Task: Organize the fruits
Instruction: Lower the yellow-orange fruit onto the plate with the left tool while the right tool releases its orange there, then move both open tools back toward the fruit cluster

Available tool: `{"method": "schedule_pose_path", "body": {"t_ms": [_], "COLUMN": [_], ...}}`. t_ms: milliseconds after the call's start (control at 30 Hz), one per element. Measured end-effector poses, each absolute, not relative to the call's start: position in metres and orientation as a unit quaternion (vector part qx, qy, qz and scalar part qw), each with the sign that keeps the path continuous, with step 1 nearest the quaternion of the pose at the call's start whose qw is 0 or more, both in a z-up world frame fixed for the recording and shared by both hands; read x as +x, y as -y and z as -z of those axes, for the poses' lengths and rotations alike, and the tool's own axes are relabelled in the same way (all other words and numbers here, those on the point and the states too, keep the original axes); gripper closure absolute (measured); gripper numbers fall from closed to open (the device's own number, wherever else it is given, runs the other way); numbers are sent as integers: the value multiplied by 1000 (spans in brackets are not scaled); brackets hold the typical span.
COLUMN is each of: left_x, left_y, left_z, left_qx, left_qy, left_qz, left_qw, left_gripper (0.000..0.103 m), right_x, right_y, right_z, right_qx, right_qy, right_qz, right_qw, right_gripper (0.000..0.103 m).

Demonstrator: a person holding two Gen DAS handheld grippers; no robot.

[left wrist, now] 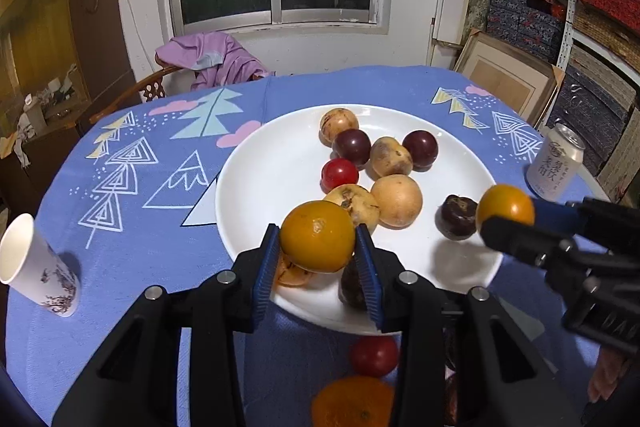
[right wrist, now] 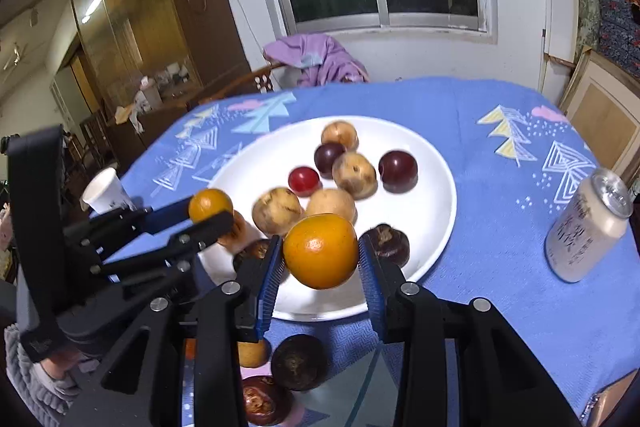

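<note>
Fruits mostly sit on the round white ceramic plate (left wrist: 248, 195). We grip one round orange citrus (left wrist: 317, 235) in the black left gripper (left wrist: 318, 259), another (right wrist: 320, 251) in the right gripper (right wrist: 322, 267), both above the plate's near rim. Several loose fruits remain at the table's near edge.

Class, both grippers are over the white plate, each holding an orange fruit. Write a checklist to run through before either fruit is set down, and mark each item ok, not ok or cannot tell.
1. Left gripper clamped on its orange fruit: ok.
2. Right gripper clamped on its orange fruit: ok.
3. Grippers apart from each other: ok.
4. Bare space on the white plate for a fruit: ok.
5. Fruit left on the tablecloth, such as the red fruit: not ok.
6. Drink can clear of the plate: ok.
</note>
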State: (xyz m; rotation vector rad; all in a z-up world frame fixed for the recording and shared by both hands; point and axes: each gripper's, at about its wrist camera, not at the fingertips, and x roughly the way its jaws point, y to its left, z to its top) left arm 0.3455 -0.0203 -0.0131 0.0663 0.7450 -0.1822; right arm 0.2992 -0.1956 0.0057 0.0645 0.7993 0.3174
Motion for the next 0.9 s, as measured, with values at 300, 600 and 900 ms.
{"method": "schedule_pose_path", "body": {"t_ms": [300, 600, 900], "left_x": [351, 343, 332], "left_y": [24, 27, 31], "left_z": [20, 15, 6], "left_qx": [43, 51, 73], "left_qy": [-356, -339, -318], "left_qz": [87, 85, 73], "left_qw": [929, 936, 943], "left_gripper": [65, 61, 42], "right_x": [306, 305, 297], "right_y": [184, 188, 189], "right_z": [19, 14, 0], "right_qx": [-1, 4, 10], "right_qy": [-403, -397, -385], "right_qz": [-141, -137, -143], "right_qw": [904, 907, 912], "right_gripper": [65, 62, 57]}}
